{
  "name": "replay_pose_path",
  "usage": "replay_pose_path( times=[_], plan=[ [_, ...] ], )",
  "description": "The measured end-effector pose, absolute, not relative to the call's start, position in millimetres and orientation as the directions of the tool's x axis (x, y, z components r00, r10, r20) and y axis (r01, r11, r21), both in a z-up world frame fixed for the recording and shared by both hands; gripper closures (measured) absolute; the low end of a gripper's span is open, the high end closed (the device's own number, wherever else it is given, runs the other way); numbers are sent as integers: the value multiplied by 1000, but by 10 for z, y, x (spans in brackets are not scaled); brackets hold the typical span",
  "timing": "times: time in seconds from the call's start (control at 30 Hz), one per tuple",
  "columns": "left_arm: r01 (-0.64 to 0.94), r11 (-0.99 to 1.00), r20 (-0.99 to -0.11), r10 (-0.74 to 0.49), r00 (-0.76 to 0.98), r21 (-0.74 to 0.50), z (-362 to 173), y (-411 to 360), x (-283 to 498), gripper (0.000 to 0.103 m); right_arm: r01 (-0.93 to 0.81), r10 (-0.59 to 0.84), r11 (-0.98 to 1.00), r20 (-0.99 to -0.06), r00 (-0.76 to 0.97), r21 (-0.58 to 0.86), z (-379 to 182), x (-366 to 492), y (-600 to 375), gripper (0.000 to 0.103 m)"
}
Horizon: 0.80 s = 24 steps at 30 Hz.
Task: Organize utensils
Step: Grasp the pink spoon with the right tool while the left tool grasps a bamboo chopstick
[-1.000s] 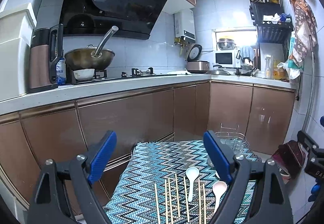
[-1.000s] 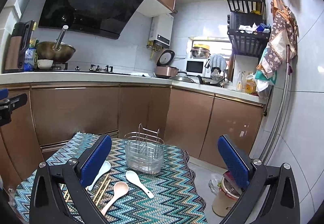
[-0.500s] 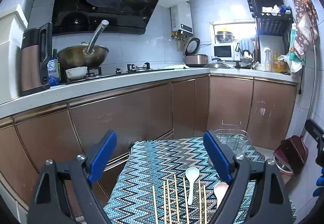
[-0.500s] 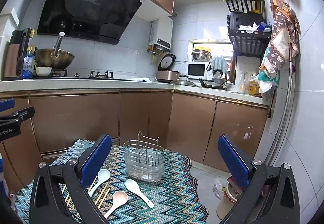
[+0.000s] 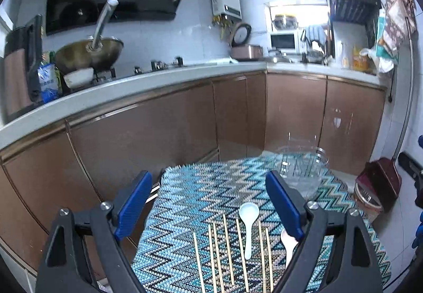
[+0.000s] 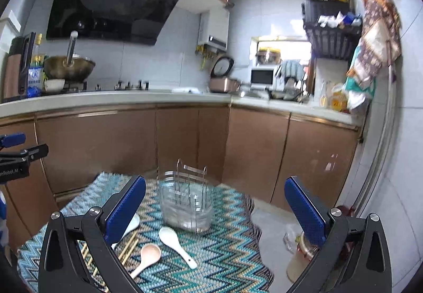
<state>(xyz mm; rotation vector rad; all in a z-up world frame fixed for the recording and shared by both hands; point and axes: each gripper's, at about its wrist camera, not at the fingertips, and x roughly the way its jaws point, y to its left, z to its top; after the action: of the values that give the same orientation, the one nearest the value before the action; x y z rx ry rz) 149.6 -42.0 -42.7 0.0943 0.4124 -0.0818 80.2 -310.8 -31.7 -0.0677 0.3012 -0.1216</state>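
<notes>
Left gripper (image 5: 208, 203) and right gripper (image 6: 215, 209) both hover, jaws spread wide, seemingly empty.

Bright window (image 5: 296, 15) glare, fisheye-bent edges, slight motion blur throughout

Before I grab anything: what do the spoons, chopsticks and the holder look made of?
White spoons: glossy, likely ceramic or melamine. Pinkish spoon: matte, probably plastic. Chopsticks: pale tan, thin, unshiny, apparently bamboo or wood. Holder: see-through tub, clear plastic or glass, with a shiny metal wire frame.
</notes>
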Motion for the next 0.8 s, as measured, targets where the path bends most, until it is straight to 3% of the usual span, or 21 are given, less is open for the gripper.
replay_pose_path(
  times=[0.27,0.37,0.43,0.53,0.8],
  plan=[
    [150,988,-537,-111,836,29,-780,-365,1891,16,-64,63,998,-488,871,16,-885,1284,-3178,1],
    [166,986,-591,-142,794,-13,-928,-300,2041,16,-147,189,982,-565,803,120,-1166,1499,-3186,16],
    [169,985,-627,-159,762,-45,-1031,-232,2156,16,-181,250,968,-610,752,173,-1392,1646,-3167,37],
    [169,981,-685,-187,705,-94,-1211,-161,2340,17,-205,305,952,-659,687,227,-1669,1829,-3129,51],
    [147,965,-815,-264,517,-219,-1720,-104,2827,21,-232,395,918,-718,573,321,-2170,2205,-3101,63]
  ],
)
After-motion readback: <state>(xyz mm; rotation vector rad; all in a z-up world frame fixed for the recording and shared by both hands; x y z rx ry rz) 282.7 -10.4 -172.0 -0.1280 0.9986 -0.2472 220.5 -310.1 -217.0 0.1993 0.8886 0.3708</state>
